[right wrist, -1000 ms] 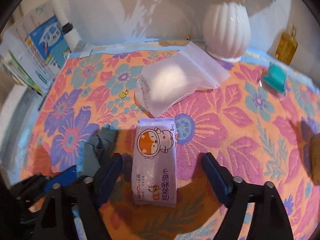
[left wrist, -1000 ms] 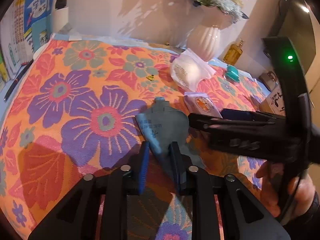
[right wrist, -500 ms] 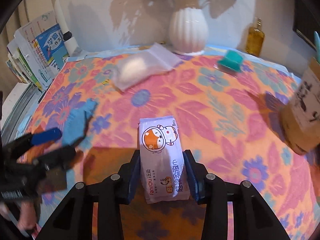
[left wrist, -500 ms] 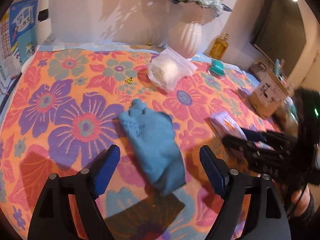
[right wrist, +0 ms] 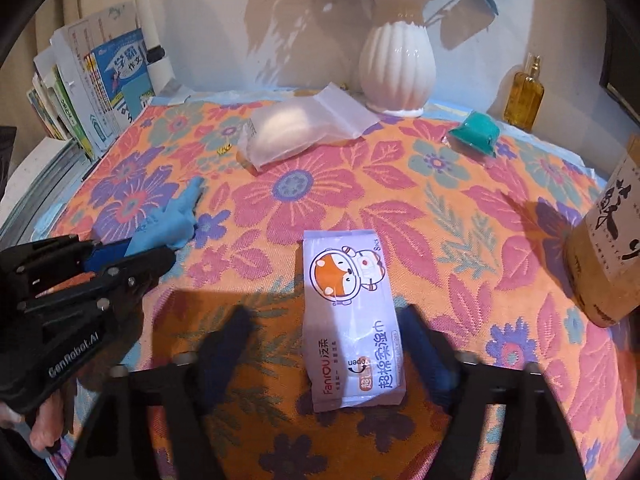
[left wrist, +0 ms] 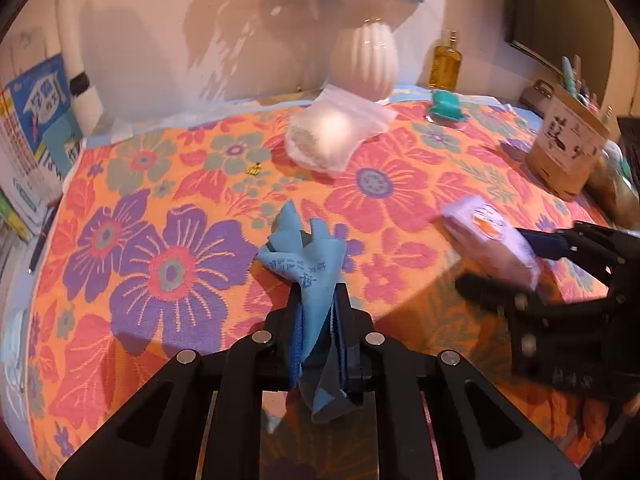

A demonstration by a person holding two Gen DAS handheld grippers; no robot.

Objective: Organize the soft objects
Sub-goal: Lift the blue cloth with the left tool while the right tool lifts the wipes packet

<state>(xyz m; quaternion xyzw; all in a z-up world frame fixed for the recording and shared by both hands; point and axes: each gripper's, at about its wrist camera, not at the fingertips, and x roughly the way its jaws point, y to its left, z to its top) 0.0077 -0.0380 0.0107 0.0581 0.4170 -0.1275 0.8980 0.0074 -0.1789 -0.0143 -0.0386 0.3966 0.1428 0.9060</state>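
My left gripper [left wrist: 318, 296] is shut on a crumpled blue cloth [left wrist: 304, 256], whose bunched end sticks out past the fingertips over the flowered tablecloth [left wrist: 168, 272]. The right wrist view shows this cloth [right wrist: 172, 224] at the left, in the left gripper [right wrist: 120, 256]. A pack of wet wipes [right wrist: 348, 312] with a cartoon fox lies flat between the blurred fingers of my right gripper [right wrist: 326, 328]. Its jaws are opening and stand clear of the pack on both sides. In the left wrist view the pack [left wrist: 492, 236] lies at the tips of the right gripper [left wrist: 520, 256].
A clear plastic bag [right wrist: 296, 128] and a teal object [right wrist: 476, 132] lie near the back. A white vase [right wrist: 396, 64] and an amber bottle [right wrist: 524, 96] stand against the wall. A cardboard box [right wrist: 608, 248] is at the right edge, books [right wrist: 92, 92] at the left.
The left gripper, wide open half a second ago, has shut on the blue cloth. The right gripper, then pressed on the wipes pack, has spread its jaws off it.
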